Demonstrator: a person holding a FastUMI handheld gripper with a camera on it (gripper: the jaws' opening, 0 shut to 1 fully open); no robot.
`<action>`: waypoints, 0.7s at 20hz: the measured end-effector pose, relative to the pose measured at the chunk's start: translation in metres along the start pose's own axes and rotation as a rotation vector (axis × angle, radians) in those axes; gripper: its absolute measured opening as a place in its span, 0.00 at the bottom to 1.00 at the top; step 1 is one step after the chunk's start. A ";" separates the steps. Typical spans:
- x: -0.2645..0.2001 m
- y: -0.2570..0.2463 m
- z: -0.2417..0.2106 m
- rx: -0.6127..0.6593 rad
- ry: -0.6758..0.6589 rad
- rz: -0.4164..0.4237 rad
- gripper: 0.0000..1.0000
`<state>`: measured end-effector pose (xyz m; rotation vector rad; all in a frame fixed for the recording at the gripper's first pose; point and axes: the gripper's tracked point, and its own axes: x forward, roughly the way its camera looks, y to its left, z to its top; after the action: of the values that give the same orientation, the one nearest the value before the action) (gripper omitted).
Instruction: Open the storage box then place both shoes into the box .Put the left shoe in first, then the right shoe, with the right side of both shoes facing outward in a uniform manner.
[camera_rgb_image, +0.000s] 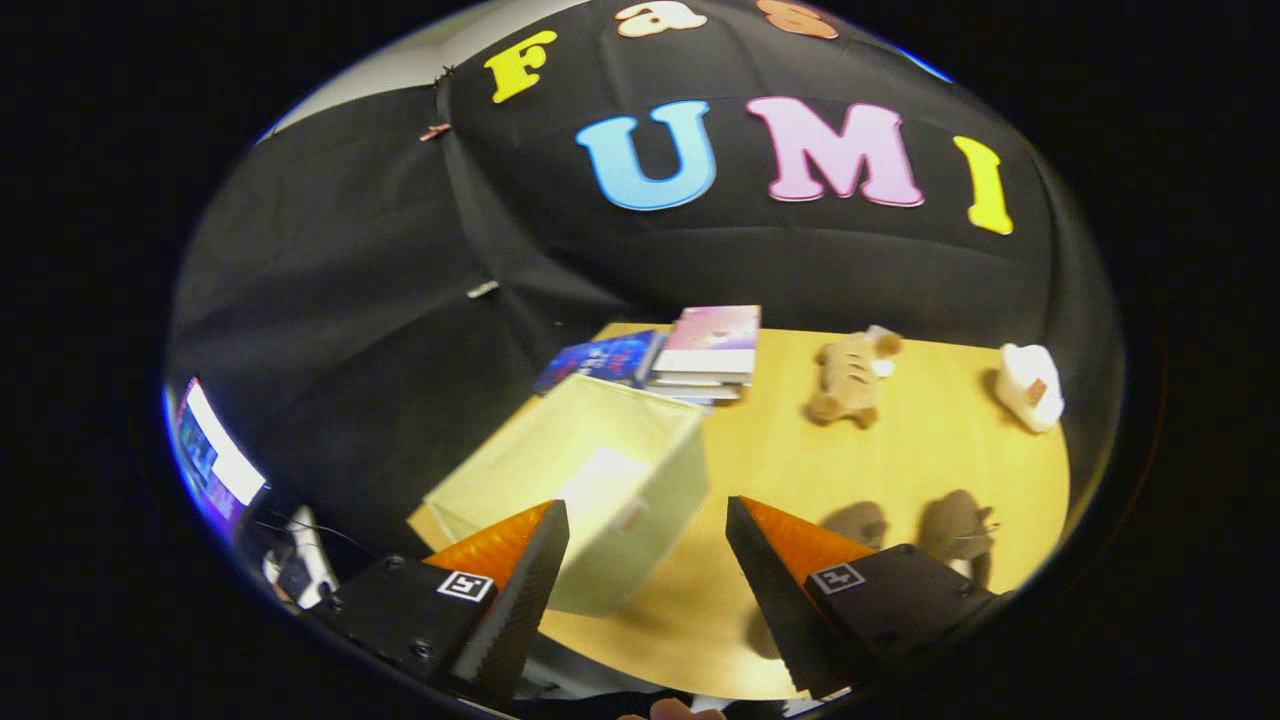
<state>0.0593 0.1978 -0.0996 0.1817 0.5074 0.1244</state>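
My gripper (645, 505) is open and held high above the wooden table (930, 450), with nothing between its fingers. A pale yellow fabric storage box (640, 540) stands on the table just beyond the left finger (520, 590), near the table's left edge. Its top faces me, with a lighter patch in the middle; I cannot tell whether a lid covers it. Two brown fuzzy shoes (955, 525) (860, 520) lie side by side on the table beyond the right finger (780, 590), partly hidden by it.
A stack of books (710, 350) and a blue book (605, 360) lie behind the box. A tan plush toy (850, 378) and a white plush item (1030, 385) sit at the far side of the table. A lit screen (215, 455) stands off the table at left.
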 end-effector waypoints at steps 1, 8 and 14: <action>-0.003 -0.018 -0.012 0.020 0.014 -0.047 0.98; 0.005 -0.112 -0.095 0.132 0.141 -0.223 0.98; 0.055 -0.163 -0.135 0.143 0.195 -0.326 0.99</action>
<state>0.0524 0.0668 -0.2741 0.2256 0.7343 -0.2156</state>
